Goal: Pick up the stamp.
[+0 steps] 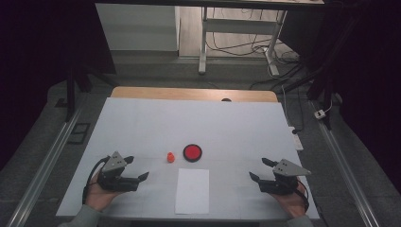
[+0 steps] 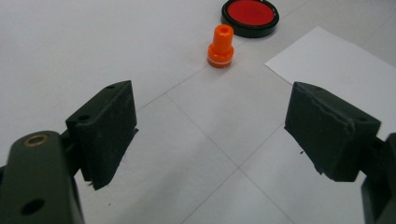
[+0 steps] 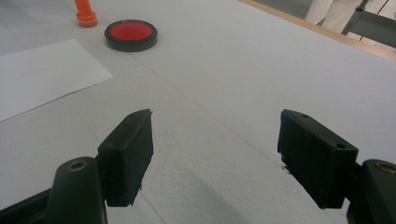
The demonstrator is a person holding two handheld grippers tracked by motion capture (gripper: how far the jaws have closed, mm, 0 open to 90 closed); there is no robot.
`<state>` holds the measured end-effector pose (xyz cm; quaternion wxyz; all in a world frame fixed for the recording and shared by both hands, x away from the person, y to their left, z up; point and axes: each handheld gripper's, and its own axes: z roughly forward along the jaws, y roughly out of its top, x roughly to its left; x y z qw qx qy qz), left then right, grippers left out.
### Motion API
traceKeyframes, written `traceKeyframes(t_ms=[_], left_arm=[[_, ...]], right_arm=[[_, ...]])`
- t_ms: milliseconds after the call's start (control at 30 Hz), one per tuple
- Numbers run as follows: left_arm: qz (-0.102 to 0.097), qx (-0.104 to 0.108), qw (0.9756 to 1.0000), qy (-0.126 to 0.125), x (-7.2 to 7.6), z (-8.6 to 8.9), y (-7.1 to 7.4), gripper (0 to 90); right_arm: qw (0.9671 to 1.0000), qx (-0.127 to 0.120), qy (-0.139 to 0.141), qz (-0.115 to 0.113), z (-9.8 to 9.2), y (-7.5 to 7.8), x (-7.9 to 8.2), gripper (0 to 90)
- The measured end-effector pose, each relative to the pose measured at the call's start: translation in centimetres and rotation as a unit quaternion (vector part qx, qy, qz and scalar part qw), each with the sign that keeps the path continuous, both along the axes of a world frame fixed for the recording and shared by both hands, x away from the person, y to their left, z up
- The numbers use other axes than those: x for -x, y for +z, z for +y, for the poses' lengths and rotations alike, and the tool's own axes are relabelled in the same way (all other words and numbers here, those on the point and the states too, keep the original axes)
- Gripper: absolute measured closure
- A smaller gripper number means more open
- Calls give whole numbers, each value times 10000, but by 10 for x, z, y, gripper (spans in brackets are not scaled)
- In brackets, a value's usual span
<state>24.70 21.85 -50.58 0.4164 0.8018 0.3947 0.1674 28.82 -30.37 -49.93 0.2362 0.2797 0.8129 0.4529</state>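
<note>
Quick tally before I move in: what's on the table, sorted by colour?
Orange: 1, the stamp, standing upright.
Red in a black rim: 1, the ink pad, open, just right of the stamp.
White: 1, the paper sheet, lying flat nearer the person.
Total: 3 things. Both the left gripper and the right gripper are open and empty.

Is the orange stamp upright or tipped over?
Upright. The orange stamp stands on its wider base on the table, narrow end up, apart from the red ink pad.
</note>
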Motion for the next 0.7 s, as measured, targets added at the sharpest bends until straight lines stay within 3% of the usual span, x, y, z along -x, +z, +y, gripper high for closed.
traceKeyframes(t_ms=[333,700], left_arm=[[-8,100,9998,-169,-13,-15,8,175],[-10,22,9995,-318,-26,-32,13,181]], right_arm=[[10000,23,36,5,2,0,0,267],[10000,19,60,4,3,-1,0,271]])
